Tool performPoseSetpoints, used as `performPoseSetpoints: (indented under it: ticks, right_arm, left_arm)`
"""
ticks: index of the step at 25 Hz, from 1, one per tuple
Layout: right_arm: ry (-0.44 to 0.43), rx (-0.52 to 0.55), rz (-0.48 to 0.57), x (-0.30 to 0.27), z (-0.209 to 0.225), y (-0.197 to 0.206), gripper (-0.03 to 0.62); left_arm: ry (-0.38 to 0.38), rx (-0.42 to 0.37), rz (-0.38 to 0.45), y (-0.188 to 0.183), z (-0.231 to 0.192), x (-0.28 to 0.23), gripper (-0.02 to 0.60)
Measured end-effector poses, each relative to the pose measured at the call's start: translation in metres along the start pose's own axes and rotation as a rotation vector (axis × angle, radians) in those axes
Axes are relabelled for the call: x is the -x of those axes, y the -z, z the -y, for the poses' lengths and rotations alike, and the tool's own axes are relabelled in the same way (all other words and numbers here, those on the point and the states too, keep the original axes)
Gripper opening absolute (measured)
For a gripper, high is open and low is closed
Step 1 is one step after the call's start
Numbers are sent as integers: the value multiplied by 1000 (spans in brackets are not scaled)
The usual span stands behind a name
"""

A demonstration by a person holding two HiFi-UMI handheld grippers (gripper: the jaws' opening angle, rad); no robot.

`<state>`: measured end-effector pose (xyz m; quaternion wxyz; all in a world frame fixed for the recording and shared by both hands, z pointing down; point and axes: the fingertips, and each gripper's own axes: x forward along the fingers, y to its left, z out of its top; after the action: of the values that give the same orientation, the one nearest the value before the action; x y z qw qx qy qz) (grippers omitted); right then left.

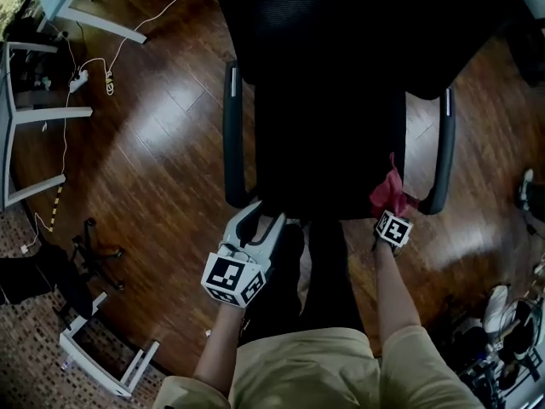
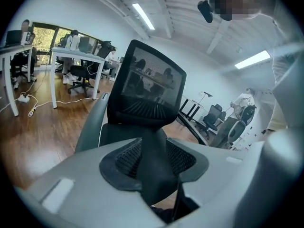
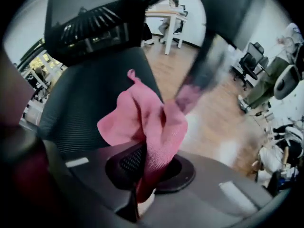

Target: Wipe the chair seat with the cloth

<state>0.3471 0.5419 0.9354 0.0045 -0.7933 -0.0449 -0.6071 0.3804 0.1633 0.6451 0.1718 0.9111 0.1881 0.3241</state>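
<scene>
Open office room, glossy brown wooden floor [image 1: 162, 143] underfoot. At the right gripper [image 3: 149, 167], jaws clamped together on a crumpled pink fabric cloth [image 3: 152, 122]. Bunches and stands up above the pads, soft folds fanned out. Sits at the front right corner of the black mesh chair seat [image 1: 328, 152], just beside the curved dark right armrest [image 1: 447, 152]. At the left gripper [image 1: 255, 216], jaws closed, nothing gripped, tips at the seat's front left corner by the other armrest [image 1: 232, 135]. Bare floor either side of the chair; white desk frames [image 1: 34, 113] and white cables [image 1: 85, 75] well apart, far left.
</scene>
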Motion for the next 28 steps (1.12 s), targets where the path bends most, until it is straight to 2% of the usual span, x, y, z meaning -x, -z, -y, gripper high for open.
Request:
performPoseSetpoints:
  ticks: [2, 4, 6, 8, 10, 11, 13, 16, 19, 22, 24, 26, 28]
  right_arm:
    - [2, 6, -14, -2, 14, 2, 17]
    - [-89, 83, -16, 0, -18, 7, 17]
    - [-307, 198, -14, 13, -95, 19, 17]
    - [-584, 317, -26, 40, -195, 44, 17]
    - [-807, 442, -53, 69, -289, 77, 17]
    - [-879, 509, -67, 80, -328, 93, 17]
    - [-940, 628, -96, 89, -383, 120, 17]
    - [-875, 729, -130, 70, -407, 143, 17]
    - [-777, 658, -119, 48, -370, 126, 17]
    - [-696, 567, -90, 36, -280, 100, 17]
    - [-596, 530, -64, 25, -205, 83, 17]
    - [-459, 482, -50, 16, -131, 68, 17]
    - [-285, 407, -38, 6, -59, 54, 17]
  left_arm:
    - [14, -9, -10, 3, 1, -3, 150]
    - [13, -15, -21, 6, -3, -1, 150]
    - [0, -17, -28, 7, -9, 3, 150]
    - [-12, -25, -31, 6, -14, 8, 150]
    - [-23, -32, -30, 3, -19, 12, 150]
    - [-29, -34, -27, 2, -21, 14, 150]
    - [-45, -35, -21, -2, -23, 18, 150]
    - [-61, -39, -22, -3, -27, 27, 150]
    - [-64, -45, -28, 6, -35, 35, 150]
    - [-56, -21, -40, 17, -33, 32, 150]
    - [-38, -2, -40, 20, -24, 25, 150]
    - [-10, 2, -41, 21, -14, 15, 150]
    - [21, -11, -47, 21, -4, 6, 150]
